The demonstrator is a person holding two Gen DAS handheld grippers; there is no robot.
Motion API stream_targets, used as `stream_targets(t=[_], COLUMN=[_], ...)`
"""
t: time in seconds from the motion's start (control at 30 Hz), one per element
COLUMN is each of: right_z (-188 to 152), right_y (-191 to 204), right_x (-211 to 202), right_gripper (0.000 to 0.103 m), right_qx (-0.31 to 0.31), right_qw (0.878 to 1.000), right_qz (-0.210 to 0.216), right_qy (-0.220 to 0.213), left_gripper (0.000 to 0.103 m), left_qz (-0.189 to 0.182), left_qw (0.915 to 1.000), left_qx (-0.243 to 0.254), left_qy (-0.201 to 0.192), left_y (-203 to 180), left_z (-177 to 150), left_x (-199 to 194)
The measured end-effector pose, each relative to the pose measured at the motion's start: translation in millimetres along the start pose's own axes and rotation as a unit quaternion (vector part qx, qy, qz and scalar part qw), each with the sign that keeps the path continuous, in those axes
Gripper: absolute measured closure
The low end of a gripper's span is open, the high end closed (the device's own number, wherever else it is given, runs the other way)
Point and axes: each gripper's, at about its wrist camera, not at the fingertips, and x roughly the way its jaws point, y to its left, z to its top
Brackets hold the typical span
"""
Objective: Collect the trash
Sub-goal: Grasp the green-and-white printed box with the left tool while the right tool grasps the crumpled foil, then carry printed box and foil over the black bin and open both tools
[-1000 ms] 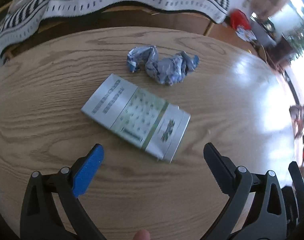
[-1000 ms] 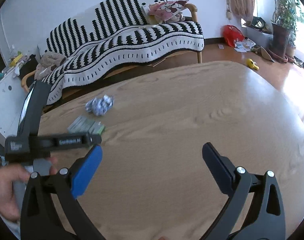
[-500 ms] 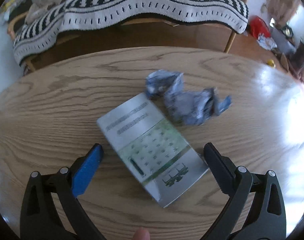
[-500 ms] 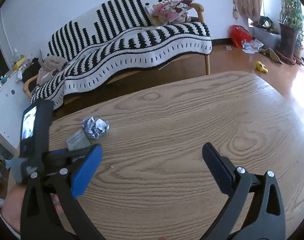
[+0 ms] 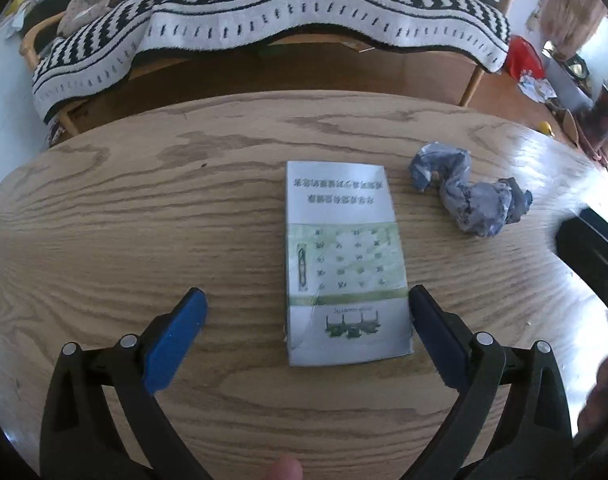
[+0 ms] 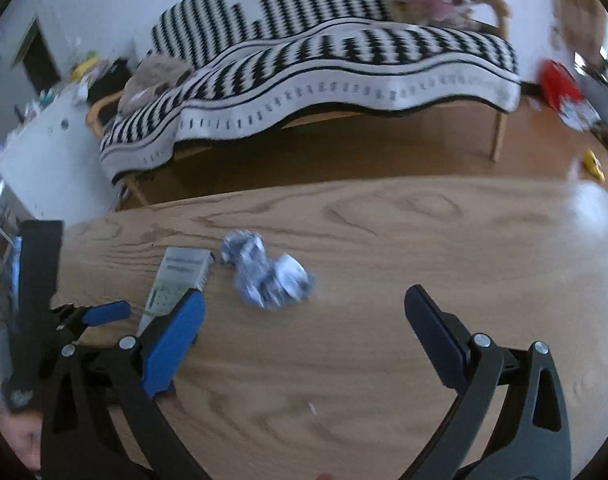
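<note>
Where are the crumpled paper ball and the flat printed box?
crumpled paper ball (image 5: 473,204), left wrist view, middle of the wad.
flat printed box (image 5: 343,260), left wrist view, centre of its top face.

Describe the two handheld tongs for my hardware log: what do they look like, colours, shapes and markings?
Both match: the left tongs and right tongs have black plastic arms with triangular cut-outs and silver rivets. Each has one bright blue pad and a darker navy pad. Seen from the right wrist, the left unit carries a tall black upright body with small white lettering, too blurred to read. No cables or sleeves show.
</note>
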Motion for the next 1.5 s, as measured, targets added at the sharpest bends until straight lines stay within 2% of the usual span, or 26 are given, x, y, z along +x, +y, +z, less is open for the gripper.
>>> stream_targets(t=[0.07, 0.1, 0.17, 0.2, 0.23, 0.27, 0.43, 0.63, 0.83, 1.03, 1.23, 1.33, 1.5], right_z=[10, 13, 15, 14, 13, 10, 2, -8, -26, -65, -147, -203, -307], right_y=[9, 13, 16, 16, 16, 18, 22, 22, 28, 30, 21, 14, -6], right_x=[17, 27, 42, 48, 52, 52, 45, 8, -67, -166, -262, -306, -369], right_gripper=[0.007, 0.012, 0.048, 0.052, 0.066, 0.073, 0.078, 0.078, 0.078, 0.078, 0.078, 0.078, 0.078], right_qx=[-0.021, -0.029, -0.033, -0.033, -0.029, -0.033, -0.033, -0.021, -0.009, 0.006, 0.048, 0.072, 0.121], right_qw=[1.000, 0.999, 0.998, 0.997, 0.997, 0.997, 0.998, 0.999, 1.000, 0.997, 0.991, 0.987, 0.980], right_qz=[-0.005, -0.004, 0.004, 0.009, 0.020, 0.013, 0.000, -0.007, -0.017, -0.045, -0.084, -0.103, -0.130], right_qy=[0.018, 0.029, 0.052, 0.063, 0.068, 0.063, 0.054, 0.029, -0.013, -0.059, -0.096, -0.100, -0.091], left_gripper=[0.006, 0.006, 0.011, 0.017, 0.042, 0.046, 0.048, 0.048, 0.048, 0.048, 0.048, 0.048, 0.047], left_qz=[0.004, 0.003, -0.005, -0.010, -0.015, -0.016, -0.028, -0.033, -0.054, -0.103, -0.152, -0.186, -0.225], left_qw=[0.9999, 0.9998, 0.9990, 0.9980, 0.9967, 0.9961, 0.9960, 0.9952, 0.9902, 0.9814, 0.9708, 0.9619, 0.9421], left_qx=[0.015, 0.017, 0.036, 0.049, 0.059, 0.064, 0.063, 0.063, 0.079, 0.103, 0.140, 0.172, 0.238], left_qy=[-0.007, -0.010, -0.025, -0.040, -0.053, -0.058, -0.057, -0.067, -0.102, -0.125, -0.121, -0.102, -0.071], left_y=[-3, -3, -4, -5, -6, -6, -1, 2, -14, -44, -80, -105, -145], left_z=[2, 4, 5, 4, 3, 3, -8, -23, -51, -104, -183, -237, -326], left_x=[2, 3, 4, 1, -2, -6, -12, -37, -98, -169, -213, -230, -251])
